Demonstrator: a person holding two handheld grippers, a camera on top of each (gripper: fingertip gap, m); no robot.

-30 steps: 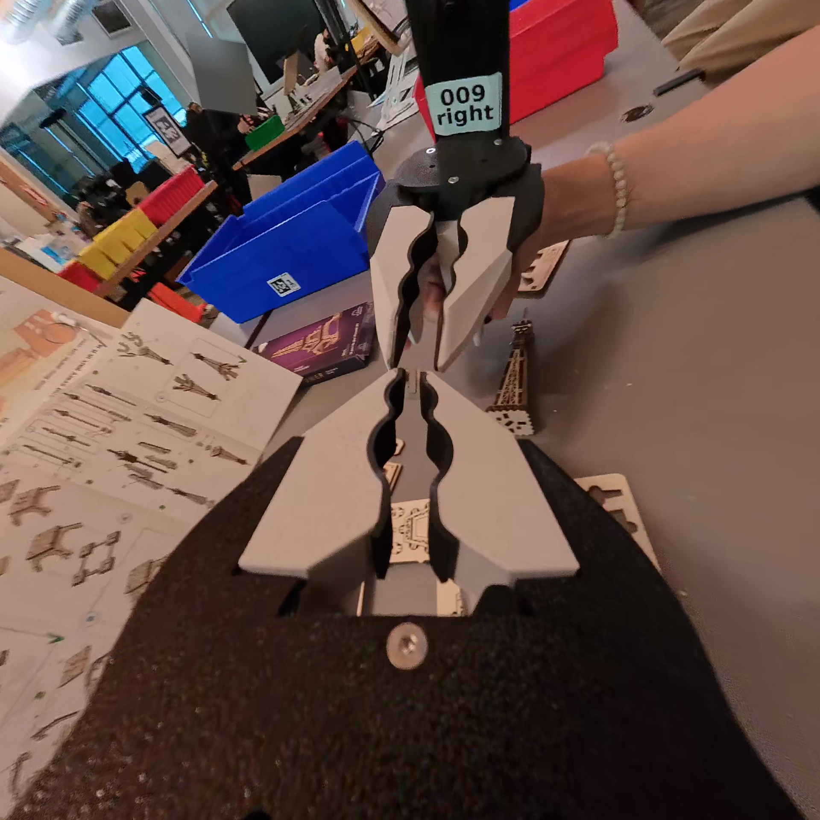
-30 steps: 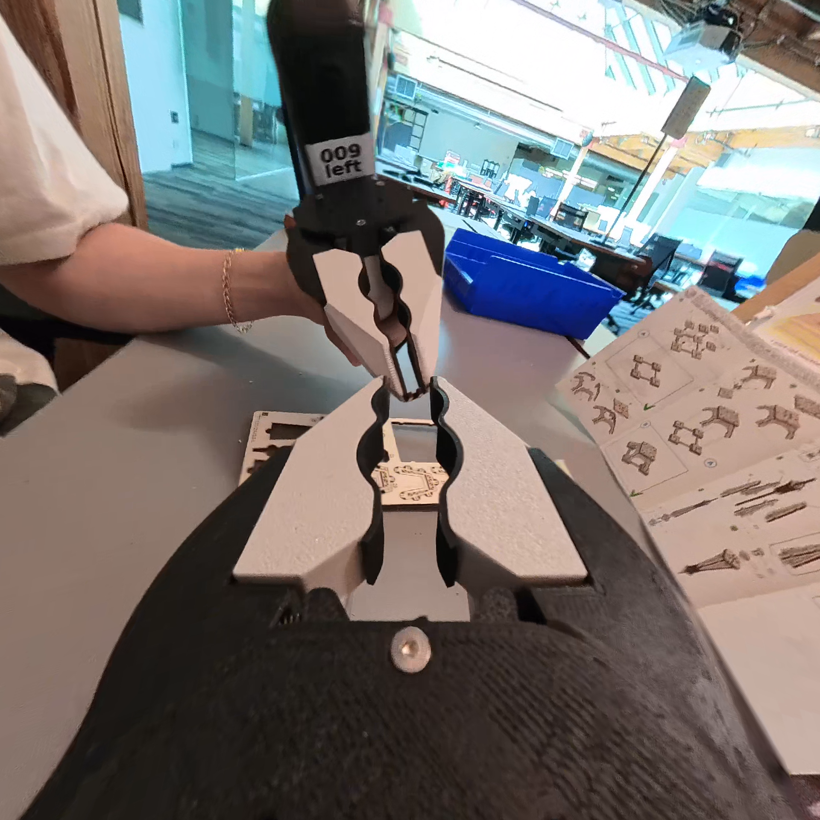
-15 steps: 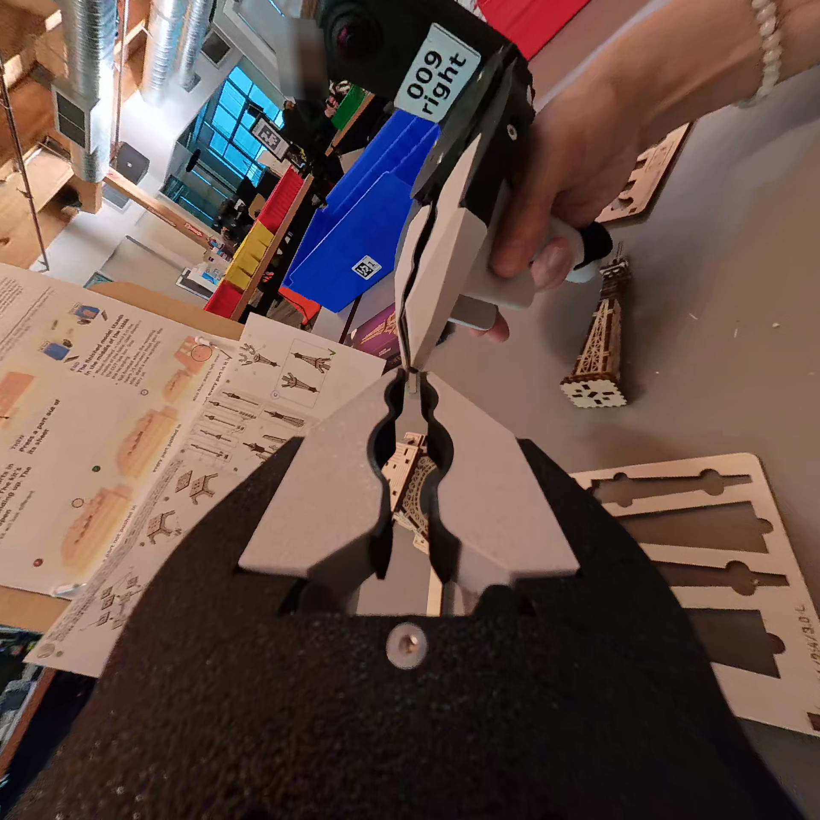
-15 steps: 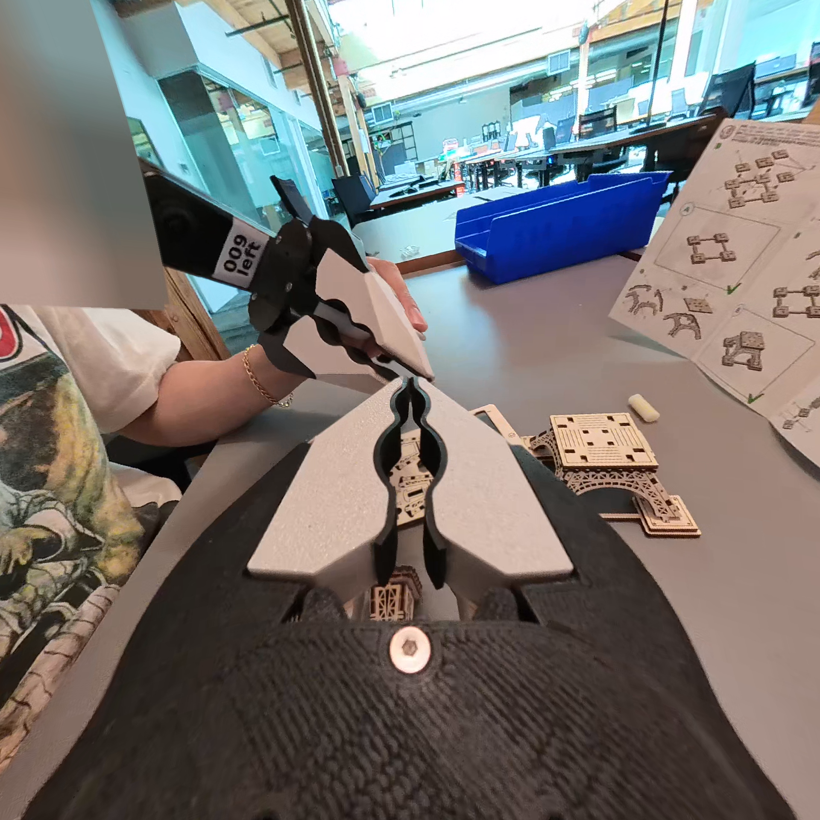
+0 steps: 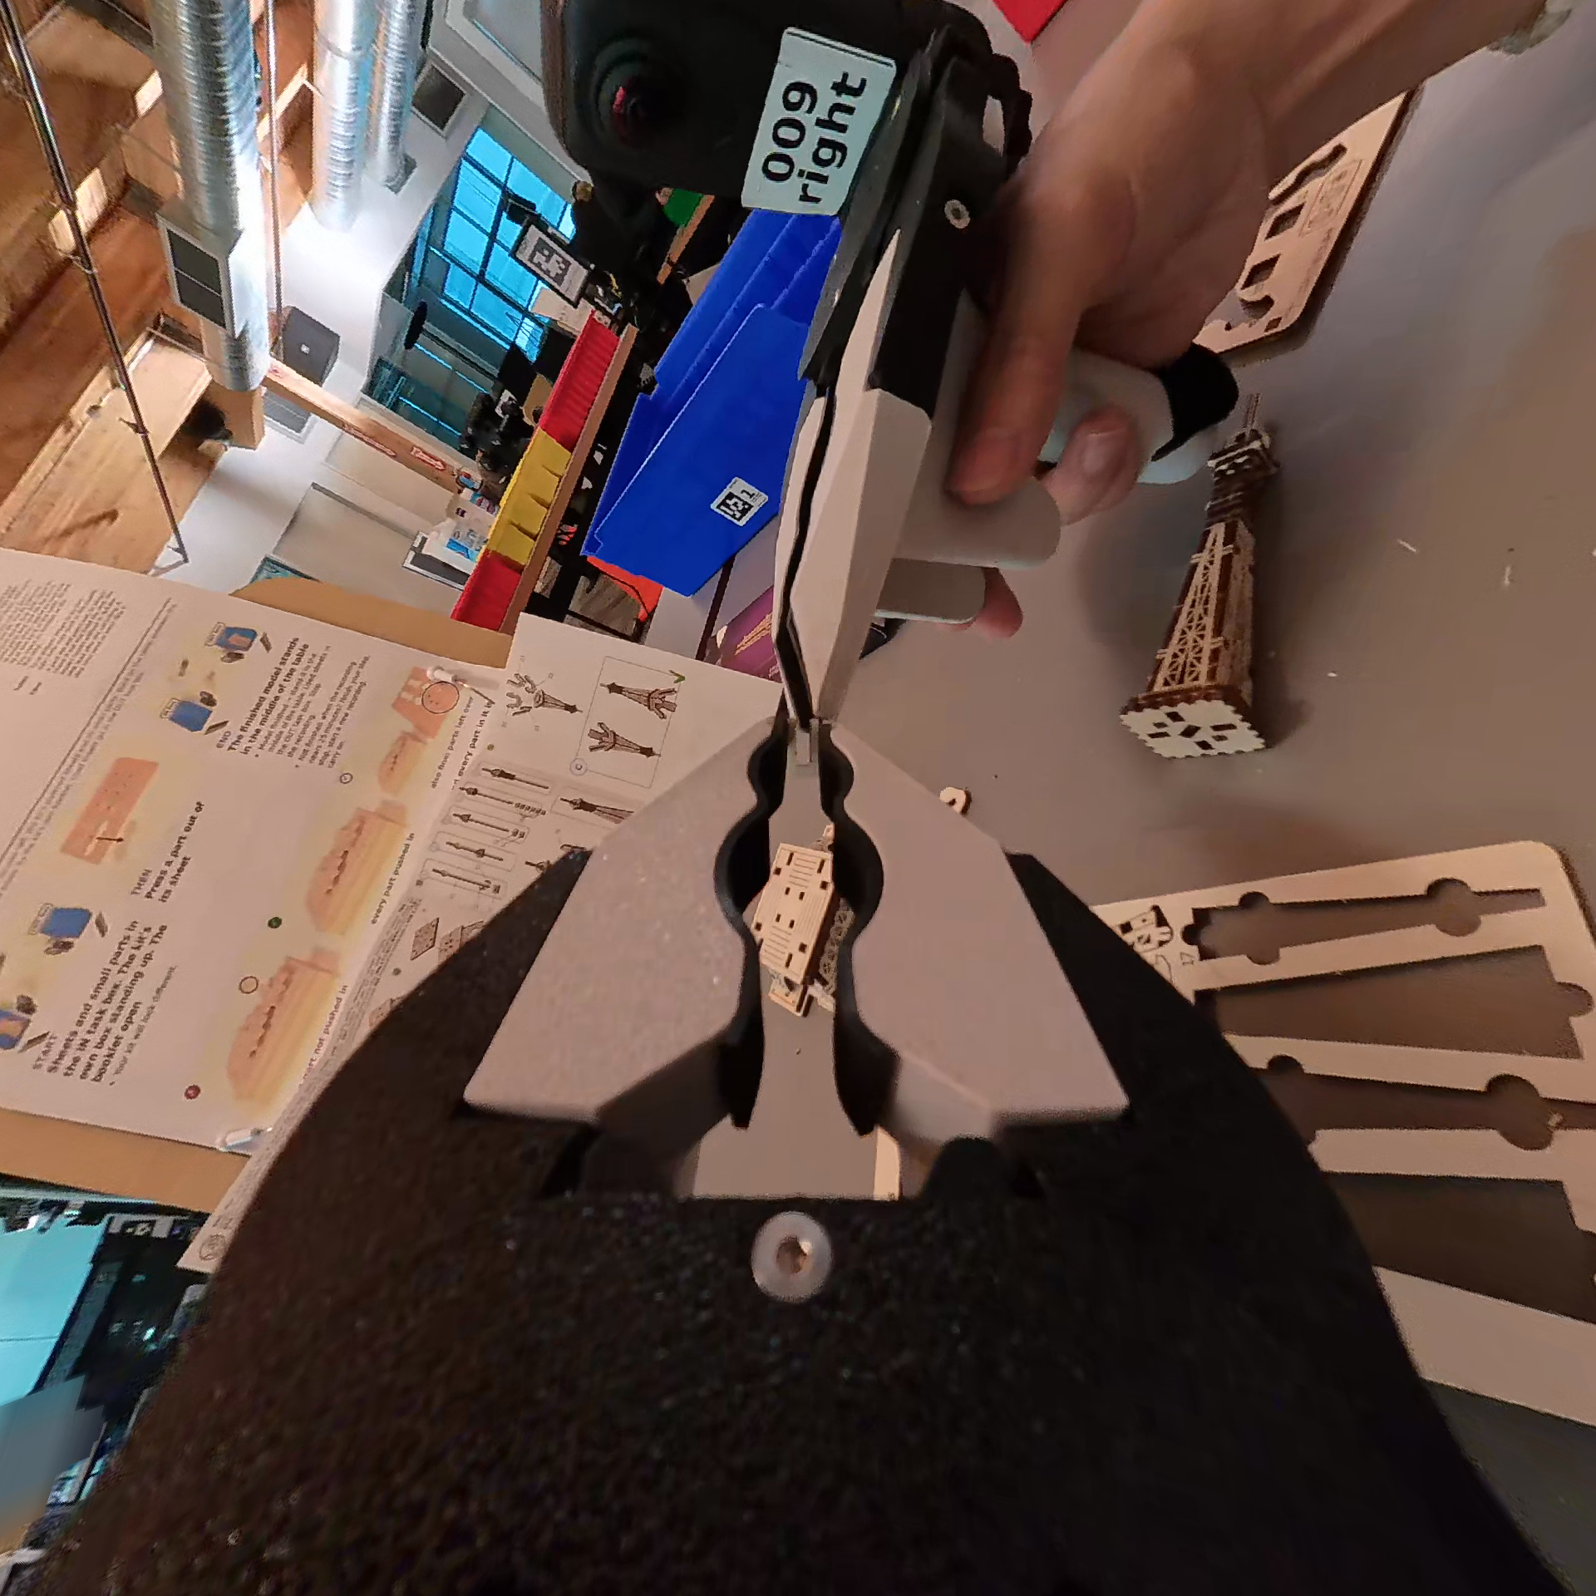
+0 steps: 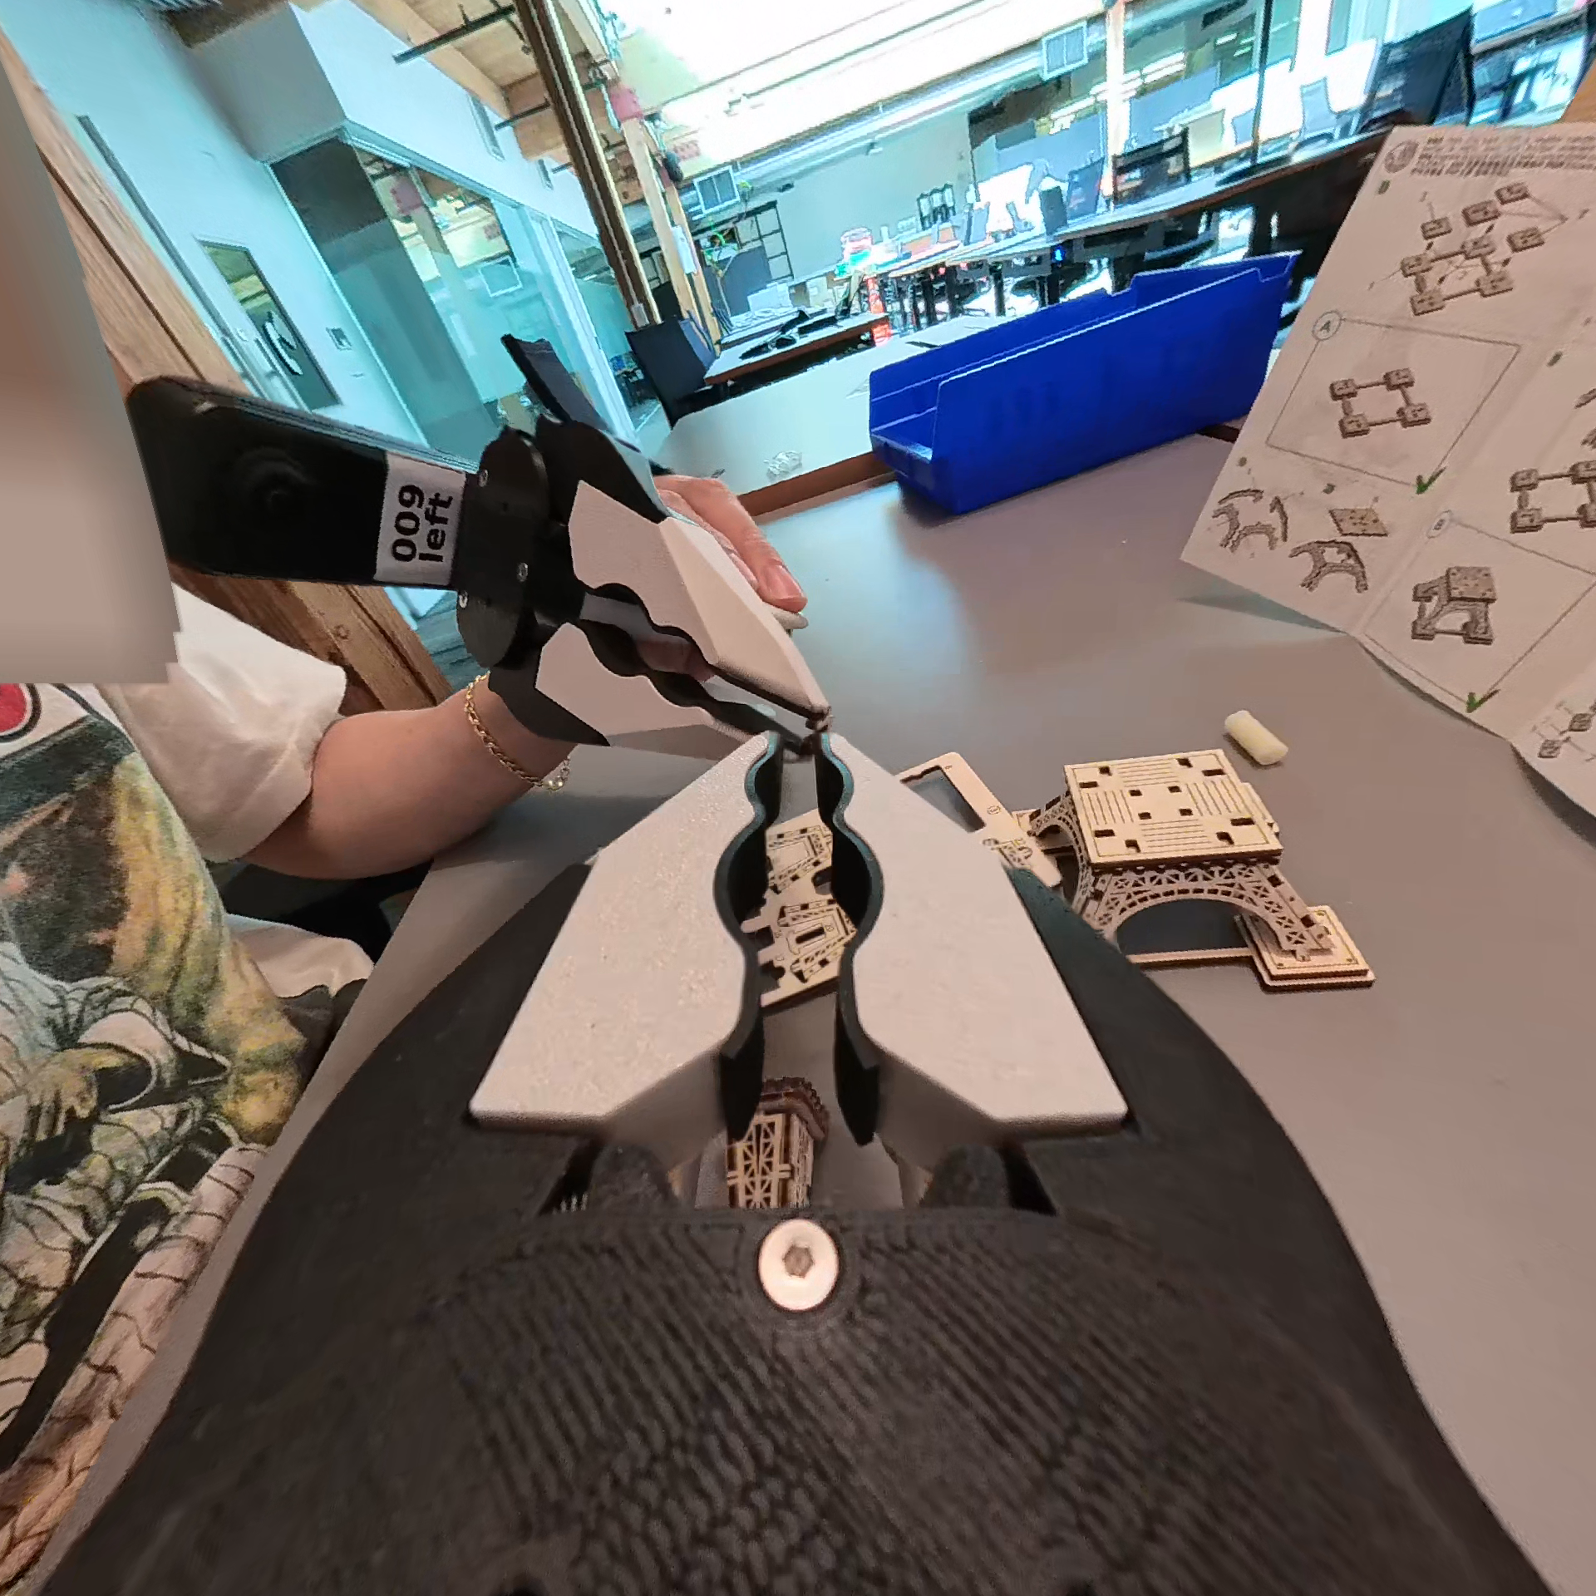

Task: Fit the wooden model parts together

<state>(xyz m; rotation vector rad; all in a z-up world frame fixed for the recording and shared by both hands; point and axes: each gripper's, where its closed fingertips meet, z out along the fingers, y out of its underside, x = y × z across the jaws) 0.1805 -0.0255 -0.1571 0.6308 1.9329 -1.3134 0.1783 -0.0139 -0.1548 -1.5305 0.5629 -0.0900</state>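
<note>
My left gripper (image 5: 803, 750) is shut on a small pale wooden piece (image 5: 803, 744) at its fingertips. My right gripper (image 6: 799, 744) comes in from above in the left wrist view (image 5: 807, 712), shut, its tips meeting the same piece tip to tip. In the right wrist view the left gripper (image 6: 816, 713) enters from the left. The arched wooden tower base (image 6: 1174, 855) stands on the grey table (image 6: 993, 604), also seen between the left fingers (image 5: 794, 933). The slim upper tower section (image 5: 1200, 639) stands to the right.
An emptied part sheet (image 5: 1382, 993) lies at right, another sheet (image 5: 1313, 199) farther back, and a sheet with parts (image 6: 803, 907) under my right gripper. Instruction pages (image 5: 216, 820) (image 6: 1425, 432), a blue bin (image 6: 1071, 397) and a small white stick (image 6: 1257, 747) ring the work area. Only a small space, under 4 cm, lies between the two pairs of fingers.
The right gripper has closed and both grippers have tilted and lifted, their tips staying together on the small piece. Since half a second ago the pose is nearly the same.
</note>
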